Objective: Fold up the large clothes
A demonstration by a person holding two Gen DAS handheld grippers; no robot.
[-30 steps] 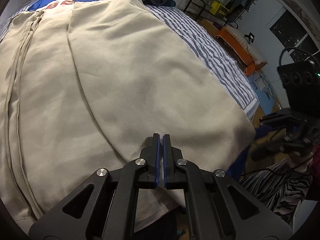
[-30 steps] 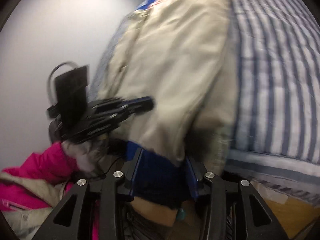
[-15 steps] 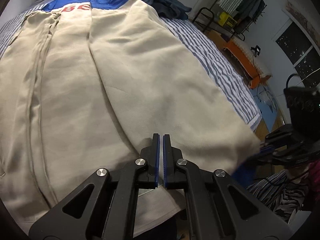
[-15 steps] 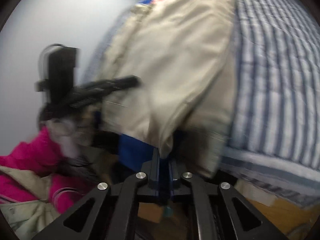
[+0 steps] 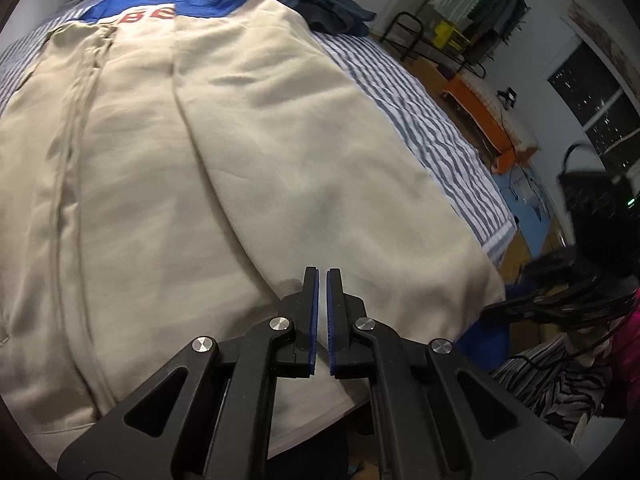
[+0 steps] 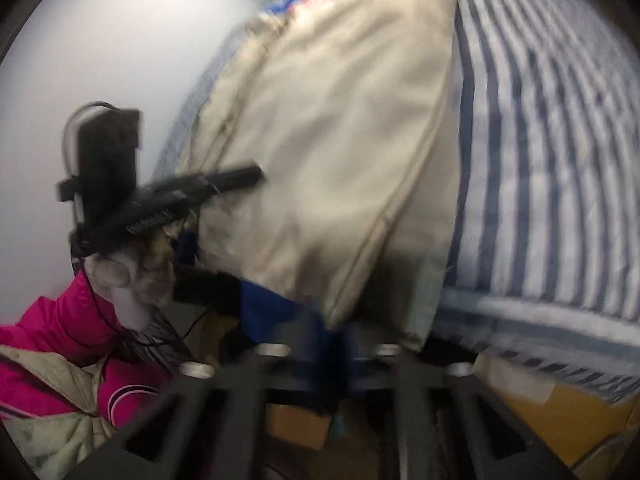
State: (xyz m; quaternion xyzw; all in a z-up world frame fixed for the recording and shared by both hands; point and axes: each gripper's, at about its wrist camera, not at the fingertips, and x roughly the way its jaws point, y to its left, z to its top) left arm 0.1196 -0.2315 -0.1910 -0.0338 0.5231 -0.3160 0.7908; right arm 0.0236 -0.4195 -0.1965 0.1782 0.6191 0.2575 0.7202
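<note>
A large beige garment [image 5: 224,184] with a blue yoke and red letters at its far end lies spread lengthwise over a bed [image 5: 436,136] covered in a blue-and-white striped sheet. It fills the centre and left of the left wrist view, its blue top in the upper left of the frame and its near hem hanging over the bed edge at the bottom. A long fold line runs down its middle.

The left gripper [image 5: 322,276] sits at the bottom centre of that frame, over the near hem. Its blue-padded jaws are pressed together with only a thin slit between them; whether cloth is caught in the slit cannot be told from this angle.

In the blurred right wrist view the garment [image 6: 332,160] hangs from the upper centre down to the bottom centre, where its lower corner with a blue lining meets the right gripper [image 6: 324,344]. The jaws there are drawn close on that corner of the fabric, pinching it. In the left wrist view the same gripper [image 5: 552,300] shows at the right edge, beside the garment's near right corner.

A dark blue piece of clothing [image 5: 320,4] lies at the top of the bed. A person's pink sleeve [image 6: 68,320] fills the lower left of the right wrist view. An orange bench [image 5: 480,116] and a clothes rack [image 5: 480,4] stand in the upper right.
</note>
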